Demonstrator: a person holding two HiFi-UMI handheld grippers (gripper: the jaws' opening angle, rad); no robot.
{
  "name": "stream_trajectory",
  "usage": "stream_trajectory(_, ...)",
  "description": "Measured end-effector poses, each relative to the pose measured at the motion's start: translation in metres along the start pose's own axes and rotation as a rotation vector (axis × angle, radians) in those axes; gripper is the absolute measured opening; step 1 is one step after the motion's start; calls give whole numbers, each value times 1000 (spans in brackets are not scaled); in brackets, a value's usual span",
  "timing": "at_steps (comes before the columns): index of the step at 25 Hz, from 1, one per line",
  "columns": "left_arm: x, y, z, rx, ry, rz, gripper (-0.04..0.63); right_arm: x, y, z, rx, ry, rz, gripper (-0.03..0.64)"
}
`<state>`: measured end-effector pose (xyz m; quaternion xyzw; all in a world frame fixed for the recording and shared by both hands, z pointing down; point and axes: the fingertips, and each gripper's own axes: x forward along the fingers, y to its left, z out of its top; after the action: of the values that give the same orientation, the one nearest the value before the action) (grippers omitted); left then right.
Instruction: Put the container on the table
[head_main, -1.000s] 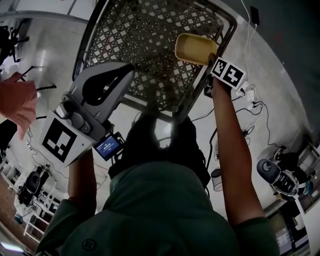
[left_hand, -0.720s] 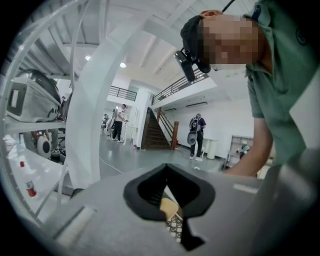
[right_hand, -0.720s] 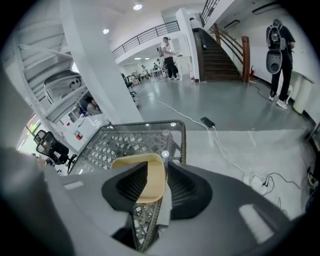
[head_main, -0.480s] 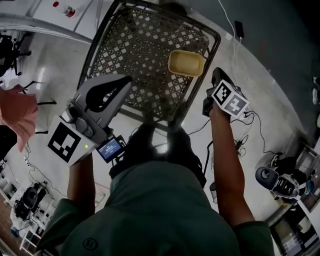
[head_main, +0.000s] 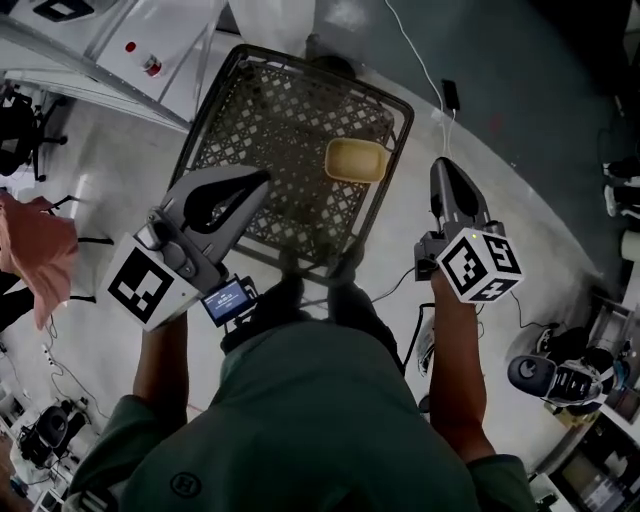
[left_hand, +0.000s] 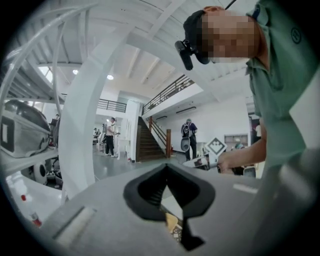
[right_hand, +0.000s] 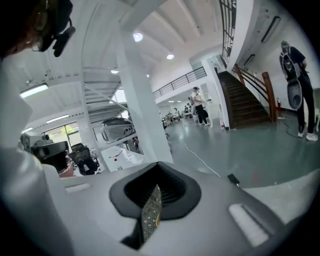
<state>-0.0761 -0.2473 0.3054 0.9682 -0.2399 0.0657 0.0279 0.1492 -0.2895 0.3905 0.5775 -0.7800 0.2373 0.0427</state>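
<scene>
The container (head_main: 357, 159) sits on the mesh desk (head_main: 265, 120) by its right edge, so placing looks done; the left gripper (head_main: 262, 178) and the right gripper (head_main: 445, 166) have their fingers closed on nothing, and the next move need only keep clear.

The left forearm (head_main: 160, 365) and right forearm (head_main: 455, 375), both bare, reach away from the body. The left gripper (head_main: 262, 178) angles far and rightward, its jaws meeting at the tips. The right gripper (head_main: 443, 165), well apart on the right, points straight far, its jaws pressed together with nothing between them
</scene>
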Motion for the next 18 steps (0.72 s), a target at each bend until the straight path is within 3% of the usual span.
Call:
stream_trajectory(6,-11,-15,31,50,-43,-18,2,-57,65,56,-144,-108,104,5)
stream_trajectory(18,-35,-23,67,100,-104,-35,2,-109,136,102,-225,-202,170,5)
